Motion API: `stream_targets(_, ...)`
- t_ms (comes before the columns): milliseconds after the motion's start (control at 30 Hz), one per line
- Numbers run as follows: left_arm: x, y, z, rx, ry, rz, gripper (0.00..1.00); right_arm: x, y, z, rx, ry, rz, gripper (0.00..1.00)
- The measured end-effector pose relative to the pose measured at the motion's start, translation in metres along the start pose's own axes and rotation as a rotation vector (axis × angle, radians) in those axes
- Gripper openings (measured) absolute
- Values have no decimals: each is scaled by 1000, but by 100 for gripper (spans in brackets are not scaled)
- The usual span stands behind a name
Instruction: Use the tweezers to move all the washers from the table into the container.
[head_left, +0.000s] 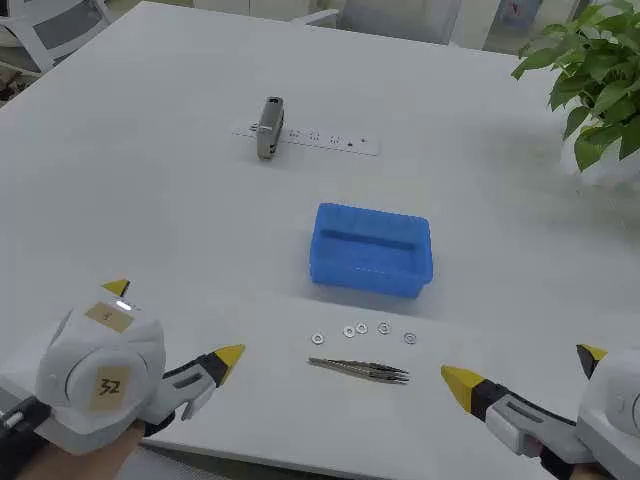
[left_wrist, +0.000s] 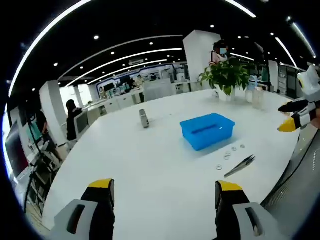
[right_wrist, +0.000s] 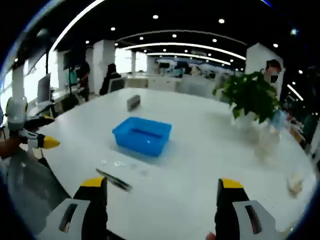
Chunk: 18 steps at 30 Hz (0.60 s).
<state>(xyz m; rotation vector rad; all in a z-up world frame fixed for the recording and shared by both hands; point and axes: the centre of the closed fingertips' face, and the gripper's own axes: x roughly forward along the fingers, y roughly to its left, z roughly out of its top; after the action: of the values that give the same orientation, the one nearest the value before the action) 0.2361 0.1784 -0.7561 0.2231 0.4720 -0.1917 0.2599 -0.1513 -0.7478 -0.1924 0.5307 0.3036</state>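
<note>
Hovering at lower left of head view, left tool (head_left: 173, 320), yellow tips wide apart, gripping nothing. At lower right, right tool (head_left: 525, 365), tips also spread, nothing between. Flat on white tabletop (head_left: 150, 200), lower centre, tweezers (head_left: 360, 370) lie between both tools. Five washers (head_left: 362, 330) in loose row just above them. Blue container (head_left: 372, 275) mid-frame, just beyond row. Upper centre: power strip (head_left: 320, 138). Upper right: plant (head_left: 595, 70).

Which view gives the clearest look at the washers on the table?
The head view: the washers lie as five separate rings between the tweezers and the blue container. The left gripper view shows tiny specks; the right gripper view blurs them.
</note>
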Motion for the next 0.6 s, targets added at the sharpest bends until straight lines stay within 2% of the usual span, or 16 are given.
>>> stream_targets(133, -1, 2, 3, -5, -18, 9, 92, -1, -1, 2, 10, -14, -4, 91)
stream_targets(300, 0, 6, 1, -28, -9, 17, 92, 0, 4, 2, 0, -6, 11, 90)
stream_targets(600, 0, 3, 1, -7, 0, 13, 91, 1, 5, 1, -9, 0, 16, 90)
